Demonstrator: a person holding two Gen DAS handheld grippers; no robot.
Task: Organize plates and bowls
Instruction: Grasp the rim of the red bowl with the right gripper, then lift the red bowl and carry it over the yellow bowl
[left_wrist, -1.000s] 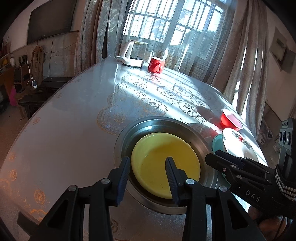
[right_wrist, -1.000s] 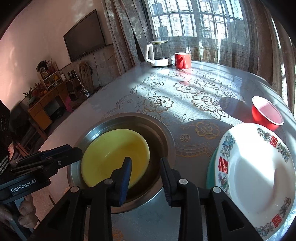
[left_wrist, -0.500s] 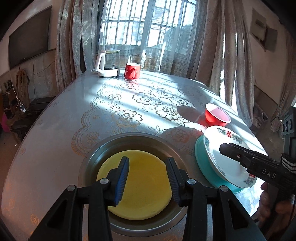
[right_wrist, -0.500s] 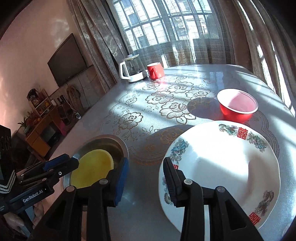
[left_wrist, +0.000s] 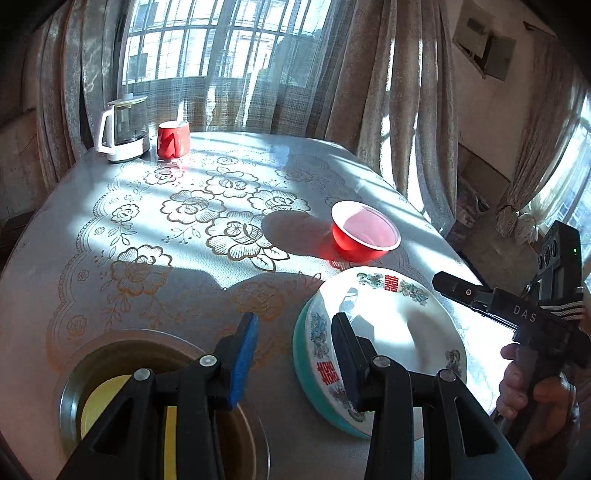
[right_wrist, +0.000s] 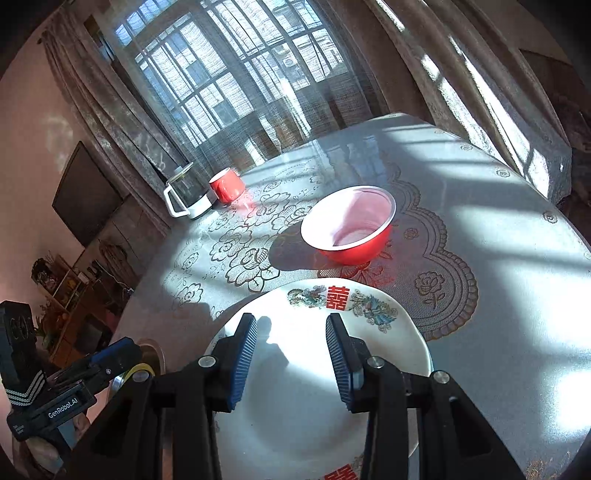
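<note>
A white plate with red characters (left_wrist: 399, 332) lies on a teal plate (left_wrist: 301, 365) near the table's right edge. A red bowl (left_wrist: 364, 236) stands just beyond it. A yellow plate (left_wrist: 92, 410) lies in a steel basin (left_wrist: 70, 384) at the near left. My left gripper (left_wrist: 291, 347) is open and empty, over the table between basin and plates. My right gripper (right_wrist: 290, 350) is open and empty, just above the white plate (right_wrist: 306, 406), with the red bowl (right_wrist: 349, 225) ahead. It also shows in the left wrist view (left_wrist: 491, 299).
A white kettle (left_wrist: 123, 129) and a red mug (left_wrist: 173, 140) stand at the far end of the round table by the curtained window. The table edge runs close along the right of the plates. A TV (right_wrist: 83, 195) and shelves are at the left.
Both grippers have swung right, away from the basin with the yellow plate. The right gripper now hovers over the white plate; the left now faces the gap beside it.
</note>
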